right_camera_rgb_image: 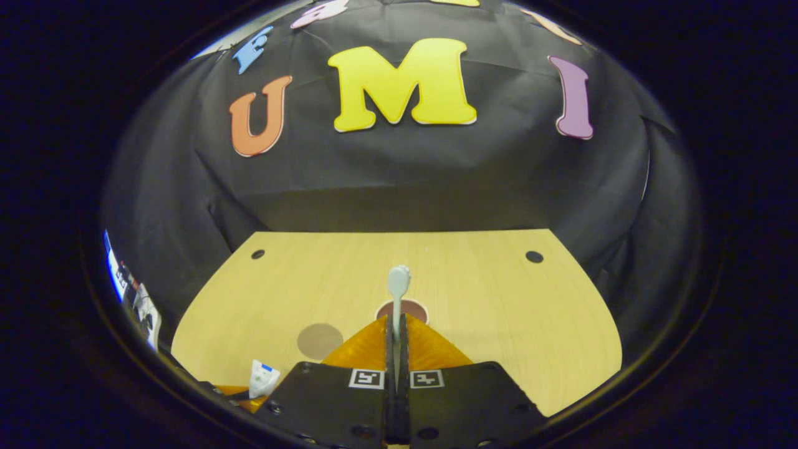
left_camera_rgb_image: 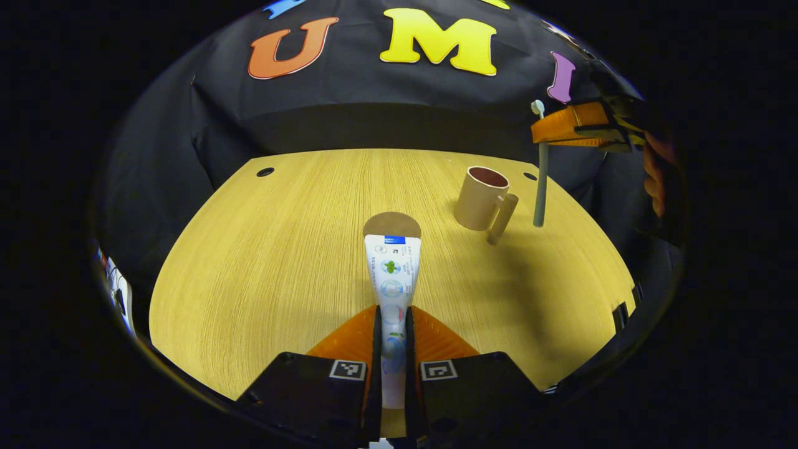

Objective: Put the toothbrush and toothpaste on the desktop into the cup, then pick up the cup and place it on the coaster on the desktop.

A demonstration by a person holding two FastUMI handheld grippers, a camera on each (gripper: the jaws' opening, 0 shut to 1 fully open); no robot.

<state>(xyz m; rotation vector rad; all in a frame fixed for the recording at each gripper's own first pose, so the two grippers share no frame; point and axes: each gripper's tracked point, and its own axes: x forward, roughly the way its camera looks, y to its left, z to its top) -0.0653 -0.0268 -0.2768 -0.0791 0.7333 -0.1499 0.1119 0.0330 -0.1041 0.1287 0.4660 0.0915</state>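
Note:
My left gripper (left_camera_rgb_image: 393, 312) is shut on a white toothpaste tube (left_camera_rgb_image: 392, 274), which points forward over the wooden table (left_camera_rgb_image: 280, 249). The tube's far end covers part of a round brown coaster (left_camera_rgb_image: 391, 222). A beige cup (left_camera_rgb_image: 479, 198) with a handle stands upright to the right of the coaster. Beside and above the cup, the right gripper (left_camera_rgb_image: 541, 132) holds a pale toothbrush (left_camera_rgb_image: 540, 187) upright, head up. In the right gripper view, my right gripper (right_camera_rgb_image: 396, 321) is shut on the toothbrush (right_camera_rgb_image: 398, 280), with the cup's rim (right_camera_rgb_image: 416, 308) just beyond the fingertips, the coaster (right_camera_rgb_image: 319, 340) to the left, and the tube (right_camera_rgb_image: 262, 377) at the lower left.
A hand (left_camera_rgb_image: 653, 174) holds the right gripper at the right edge of the left gripper view. The table (right_camera_rgb_image: 499, 299) has small dark holes (right_camera_rgb_image: 534, 256) near its back corners. Black cloth closes the booth behind the table.

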